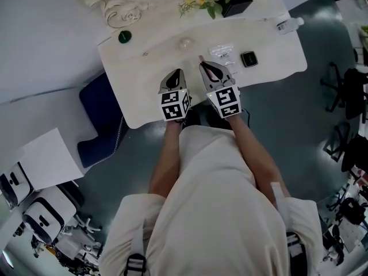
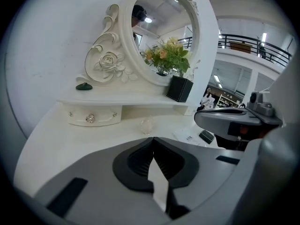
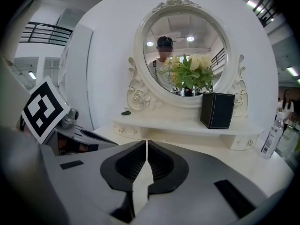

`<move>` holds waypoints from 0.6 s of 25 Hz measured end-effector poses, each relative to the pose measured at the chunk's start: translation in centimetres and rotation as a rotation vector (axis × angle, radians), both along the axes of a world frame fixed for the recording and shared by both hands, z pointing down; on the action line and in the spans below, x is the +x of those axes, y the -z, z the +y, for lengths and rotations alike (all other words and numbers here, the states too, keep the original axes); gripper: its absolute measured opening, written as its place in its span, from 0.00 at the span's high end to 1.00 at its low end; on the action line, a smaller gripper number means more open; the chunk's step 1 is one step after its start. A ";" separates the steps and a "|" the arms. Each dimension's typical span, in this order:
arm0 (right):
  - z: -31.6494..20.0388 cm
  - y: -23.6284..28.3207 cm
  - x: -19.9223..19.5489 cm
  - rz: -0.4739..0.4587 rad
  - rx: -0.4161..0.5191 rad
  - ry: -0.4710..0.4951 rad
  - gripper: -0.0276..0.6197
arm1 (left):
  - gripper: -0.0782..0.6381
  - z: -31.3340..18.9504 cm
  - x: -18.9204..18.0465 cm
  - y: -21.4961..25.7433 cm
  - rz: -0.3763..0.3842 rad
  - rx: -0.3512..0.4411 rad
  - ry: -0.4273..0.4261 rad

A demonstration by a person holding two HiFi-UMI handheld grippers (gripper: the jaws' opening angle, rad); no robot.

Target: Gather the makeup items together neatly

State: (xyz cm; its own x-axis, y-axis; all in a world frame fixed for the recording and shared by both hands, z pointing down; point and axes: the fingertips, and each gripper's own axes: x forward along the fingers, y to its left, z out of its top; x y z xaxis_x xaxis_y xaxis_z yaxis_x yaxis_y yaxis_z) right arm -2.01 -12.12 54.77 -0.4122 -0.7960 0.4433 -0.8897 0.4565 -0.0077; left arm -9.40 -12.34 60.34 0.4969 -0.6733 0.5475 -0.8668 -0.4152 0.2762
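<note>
Makeup items lie spread over the white vanity table [image 1: 149, 96]: a dark green piece [image 1: 124, 37] on the shelf at the left, a clear round piece [image 1: 184, 42], clear packets [image 1: 221, 51] and a black compact [image 1: 248, 58]. My left gripper [image 1: 179, 72] hovers over the table's front, shut and empty, short of the clear round piece [image 2: 146, 125]. My right gripper [image 1: 202, 61] is beside it, shut with nothing between its jaws, just left of the packets. In the left gripper view the compact [image 2: 206, 136] lies beyond the right gripper's body. The green piece [image 3: 126, 112] shows in the right gripper view.
An ornate oval mirror [image 2: 161, 32] stands at the back with flowers in a black box [image 1: 237, 3] before it. A small bottle [image 1: 287, 23] lies at the table's far right corner. A blue stool [image 1: 100, 119] sits to the left on the floor.
</note>
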 end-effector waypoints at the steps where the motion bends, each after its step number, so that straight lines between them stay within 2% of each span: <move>1: 0.0 0.0 0.0 -0.003 -0.003 -0.002 0.89 | 0.87 -0.3 0.1 0.0 0.000 0.002 -0.004; 15: -0.1 -1.0 1.6 0.012 -0.039 -0.021 0.89 | 0.87 -5.7 0.0 -0.2 -0.048 0.065 -0.085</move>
